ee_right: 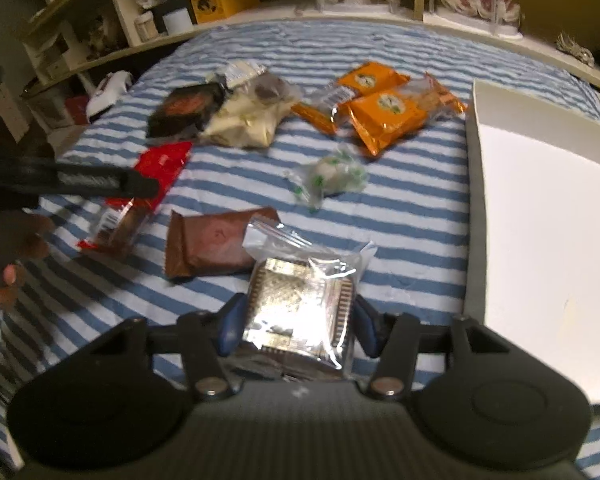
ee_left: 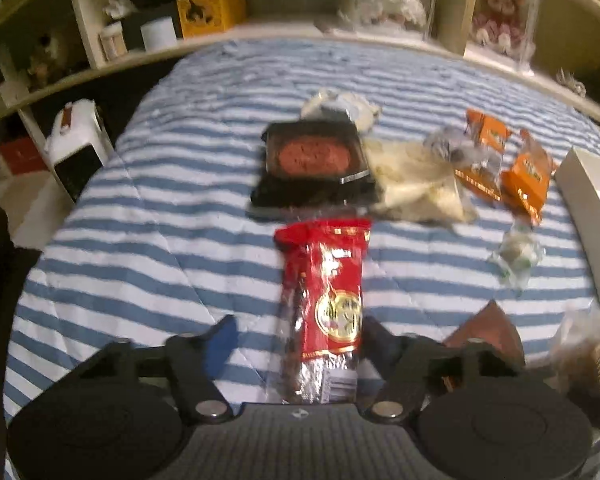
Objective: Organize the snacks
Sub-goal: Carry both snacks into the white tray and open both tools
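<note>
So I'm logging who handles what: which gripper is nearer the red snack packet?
Left. The red snack packet lies between the open left gripper fingers. The right gripper, straddling a clear-wrapped gold snack, sits off to its right.

Striped bedspread [ee_left: 160, 184], yellow box [ee_left: 211, 10] on shelf [ee_left: 236, 38]

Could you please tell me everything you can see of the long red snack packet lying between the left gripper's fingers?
The long red foil snack packet is glossy, with a round gold emblem and a clear, crinkled end showing a dark filling and a barcode label. It lies flat on the blue-and-white striped bedcover, pointing lengthwise away from the left gripper, whose fingers straddle it; the blue-padded one stands clear of it. Its far end nears a black tray.
</note>
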Demonstrator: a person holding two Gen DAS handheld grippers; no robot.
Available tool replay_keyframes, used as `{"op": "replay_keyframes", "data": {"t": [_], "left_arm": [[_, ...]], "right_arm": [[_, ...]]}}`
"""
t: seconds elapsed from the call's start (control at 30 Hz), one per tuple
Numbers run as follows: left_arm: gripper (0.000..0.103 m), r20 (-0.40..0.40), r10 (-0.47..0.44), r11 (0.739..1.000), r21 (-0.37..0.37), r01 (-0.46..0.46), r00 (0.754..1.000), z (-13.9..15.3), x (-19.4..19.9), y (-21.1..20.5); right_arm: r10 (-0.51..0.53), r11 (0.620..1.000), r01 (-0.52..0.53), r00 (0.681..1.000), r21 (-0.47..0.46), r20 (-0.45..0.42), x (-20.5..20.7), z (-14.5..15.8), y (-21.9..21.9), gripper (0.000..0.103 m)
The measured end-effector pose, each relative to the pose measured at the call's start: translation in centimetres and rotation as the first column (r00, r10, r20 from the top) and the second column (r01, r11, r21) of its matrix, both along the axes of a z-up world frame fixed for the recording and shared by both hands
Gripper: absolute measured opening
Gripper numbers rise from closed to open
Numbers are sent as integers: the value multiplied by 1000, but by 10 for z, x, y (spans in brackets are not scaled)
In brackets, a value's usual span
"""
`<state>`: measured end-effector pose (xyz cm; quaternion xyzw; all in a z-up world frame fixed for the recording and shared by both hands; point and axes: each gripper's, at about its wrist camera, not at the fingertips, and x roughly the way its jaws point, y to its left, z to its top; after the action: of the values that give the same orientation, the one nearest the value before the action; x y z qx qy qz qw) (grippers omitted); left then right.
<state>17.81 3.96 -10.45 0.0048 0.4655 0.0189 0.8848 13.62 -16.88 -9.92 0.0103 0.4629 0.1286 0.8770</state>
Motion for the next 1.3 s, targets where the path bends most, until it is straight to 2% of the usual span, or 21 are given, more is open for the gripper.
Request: {"op": "replay_keyframes", "data": {"t": [0.13, 0.3, 0.53, 0.8, 1.03, 1.3], "left_arm": [[44, -9, 18, 999, -37, -18, 1000, 2, 0, 2], [39, -13, 55, 996, -64, -56, 998, 7, -5, 3], [38, 11, 76, 991, -113, -74, 997, 29, -23, -6], [38, 80, 29, 992, -124, -19, 996, 68, -52, -39], [38, 141, -32, 988, -145, 53, 990, 98, -59, -92], [38, 155, -116, 974, -177, 143, 981, 106, -54, -164]], "right_arm": [[-13, 1000, 12, 999, 21, 47, -2, 15, -7, 61], [-48, 998, 44, 994, 47, 98, 1, 30, -23, 61], [-88, 995, 80, 983, 60, 160, 0, 47, -43, 61], [-102, 995, 95, 975, 42, 195, -6, 65, -67, 61], [-120, 992, 122, 964, 3, 236, -16, 83, -111, 61], [-174, 982, 188, 952, -33, 250, -29, 92, -164, 61]]}}
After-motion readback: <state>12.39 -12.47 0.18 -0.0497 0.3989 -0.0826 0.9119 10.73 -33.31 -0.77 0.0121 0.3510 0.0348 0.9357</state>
